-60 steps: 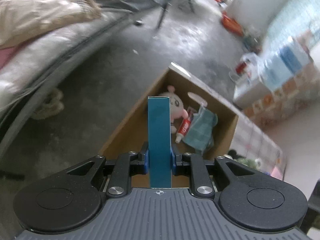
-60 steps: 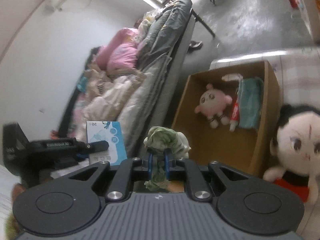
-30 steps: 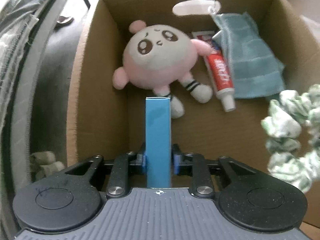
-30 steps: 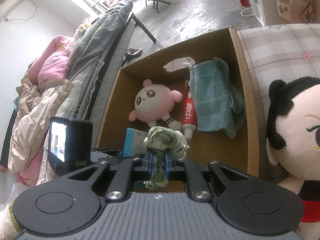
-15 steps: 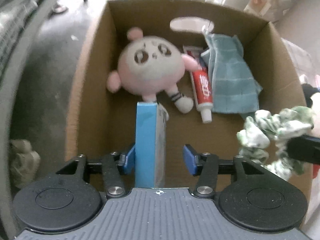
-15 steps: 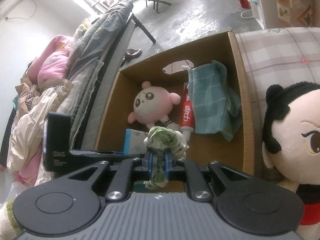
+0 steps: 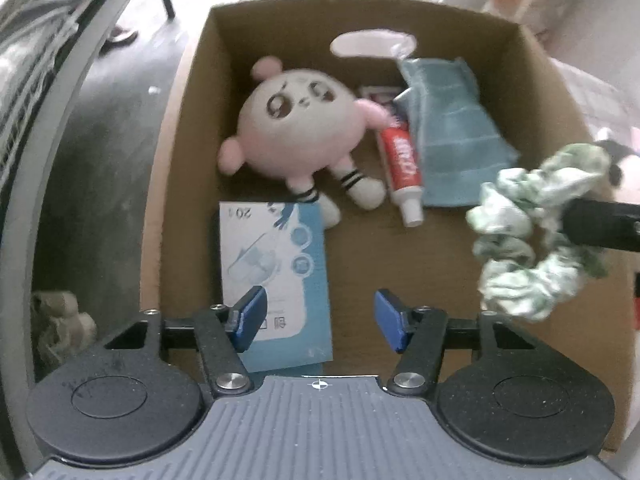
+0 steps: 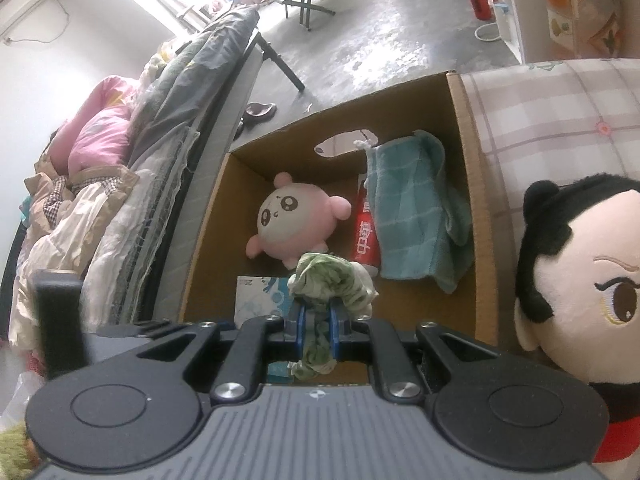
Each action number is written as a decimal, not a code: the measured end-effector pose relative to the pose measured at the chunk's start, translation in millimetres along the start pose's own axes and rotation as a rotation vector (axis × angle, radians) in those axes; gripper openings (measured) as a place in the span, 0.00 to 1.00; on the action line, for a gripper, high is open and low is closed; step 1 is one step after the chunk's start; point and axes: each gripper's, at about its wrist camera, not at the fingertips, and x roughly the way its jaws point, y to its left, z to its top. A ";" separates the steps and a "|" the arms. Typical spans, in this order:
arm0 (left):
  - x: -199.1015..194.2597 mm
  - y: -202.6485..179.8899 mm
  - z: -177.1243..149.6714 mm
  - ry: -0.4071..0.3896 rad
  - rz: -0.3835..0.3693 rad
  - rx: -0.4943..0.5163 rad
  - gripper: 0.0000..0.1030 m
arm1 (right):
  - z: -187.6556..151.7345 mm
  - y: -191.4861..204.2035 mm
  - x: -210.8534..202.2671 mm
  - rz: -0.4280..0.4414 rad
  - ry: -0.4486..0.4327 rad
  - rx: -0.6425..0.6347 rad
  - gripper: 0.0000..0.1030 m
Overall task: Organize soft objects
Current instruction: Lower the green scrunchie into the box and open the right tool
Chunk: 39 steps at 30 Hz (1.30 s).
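Quick progress check on the soft-stuff sorting. The cardboard box [image 7: 176,128] is filling up: the pink plush [image 7: 298,120] lies face up toward the back left, a red toothpaste tube [image 7: 402,160] sits right beside it, and a teal towel [image 7: 452,132] is draped against the right wall, partly over the tube. The blue-and-white pack [image 7: 276,276] lies flat on the box floor near the front, its top edge touching the plush's feet.

My left gripper [image 7: 318,320] points down into the box and its jaws are opening. The pack sits under the left pad, but nothing is pinched between them, so I'd call that item delivered.

My right gripper [image 8: 316,330] is clamped tight on the green-and-white scrunchie [image 8: 332,280], which bunches up over the pads. In the left view the scrunchie hangs in the air over the right side of the box, above the rim and not yet inside.

What's left, as far as I can tell: drop the scrunchie in, probably on the bare patch of cardboard at the front right, below the towel. Then there's the big black-haired doll [image 8: 580,292] lying outside the box on the checked cover [image 8: 540,112], just past the right wall. That one looks like the next pickup. It's bulky, so fitting it next to the towel might be a squeeze.
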 end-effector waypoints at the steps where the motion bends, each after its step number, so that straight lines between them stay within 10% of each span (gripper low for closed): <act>1: -0.6 -1.5 -0.2 -0.008 -0.002 0.019 0.61 | -0.3 1.0 0.1 0.001 0.000 -0.002 0.13; 22: 30.9 4.0 8.7 0.047 -0.122 -0.050 0.66 | 17.7 4.5 37.5 0.005 0.032 0.039 0.13; 39: -65.1 24.0 13.5 -0.106 -0.076 -0.071 0.63 | 25.8 1.9 93.0 0.118 0.144 0.069 0.13</act>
